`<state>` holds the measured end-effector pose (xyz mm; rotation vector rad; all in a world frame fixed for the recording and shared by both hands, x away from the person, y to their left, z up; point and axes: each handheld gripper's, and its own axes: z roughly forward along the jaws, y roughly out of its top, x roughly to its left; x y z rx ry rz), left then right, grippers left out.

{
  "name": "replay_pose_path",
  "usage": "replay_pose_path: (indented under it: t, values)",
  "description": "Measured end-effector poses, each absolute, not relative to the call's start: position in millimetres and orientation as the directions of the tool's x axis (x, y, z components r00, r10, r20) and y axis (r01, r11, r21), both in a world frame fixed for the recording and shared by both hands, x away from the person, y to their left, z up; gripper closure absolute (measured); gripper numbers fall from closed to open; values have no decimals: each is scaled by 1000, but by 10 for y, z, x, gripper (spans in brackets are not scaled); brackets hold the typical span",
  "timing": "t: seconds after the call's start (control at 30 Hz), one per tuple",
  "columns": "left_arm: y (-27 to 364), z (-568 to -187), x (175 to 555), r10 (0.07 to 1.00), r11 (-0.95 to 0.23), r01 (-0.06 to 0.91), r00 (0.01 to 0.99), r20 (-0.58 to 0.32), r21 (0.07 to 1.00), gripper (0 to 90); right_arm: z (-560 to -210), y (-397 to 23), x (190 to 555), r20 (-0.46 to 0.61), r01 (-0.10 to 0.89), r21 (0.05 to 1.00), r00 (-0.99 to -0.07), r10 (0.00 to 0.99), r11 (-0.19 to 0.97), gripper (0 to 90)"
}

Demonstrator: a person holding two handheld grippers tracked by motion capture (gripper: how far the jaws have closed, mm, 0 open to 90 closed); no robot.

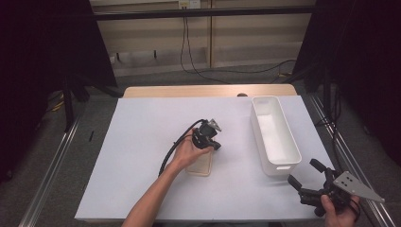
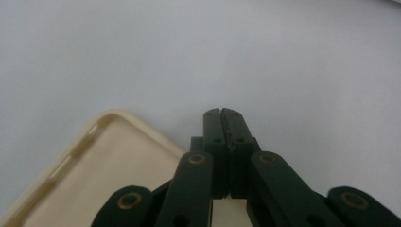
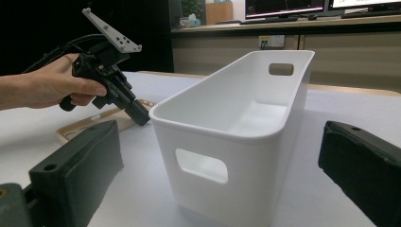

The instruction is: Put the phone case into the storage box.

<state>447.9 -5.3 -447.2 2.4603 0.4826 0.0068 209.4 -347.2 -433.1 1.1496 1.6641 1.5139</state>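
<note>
A cream phone case (image 1: 202,165) lies flat on the white table cover, open side up. A hand holds my left gripper (image 1: 215,144) over the case's far end, jaws pressed together and pointing down at the cover beside the case rim (image 2: 101,120). In the left gripper view the gripper (image 2: 221,113) has nothing visible between its jaws. In the right gripper view the left gripper (image 3: 141,115) has its tip at the case (image 3: 118,120). My right gripper (image 1: 303,171) is held at the table's near right corner, jaws wide apart (image 3: 220,151), facing the bin's short end.
A long white plastic bin (image 1: 275,135) with handle cut-outs stands empty on the right of the table (image 3: 236,127). The white cover (image 1: 142,142) spreads over the wooden tabletop. Dark curtains and metal rails flank the table.
</note>
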Motion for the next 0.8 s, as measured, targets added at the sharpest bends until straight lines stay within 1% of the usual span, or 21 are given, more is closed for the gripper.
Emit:
replay_pose_path:
  t: [0.23,0.5,0.67,0.8]
  values:
    - [8,-4470,4497,354,-738,346,930,-104,580,900,-4331,-3472,2093,115,198,980,-440,890,-29,1]
    - [150,-4477,4542,392,-719,377,914,-107,584,900,-4332,-3472,2095,117,199,980,-439,891,-30,1]
    - [236,-4467,4551,401,-729,368,913,-76,577,900,-4332,-3471,2095,114,199,980,-440,891,-27,1]
    - [306,-4471,4567,415,-722,379,907,-77,579,900,-4332,-3470,2093,113,198,980,-441,890,-27,1]
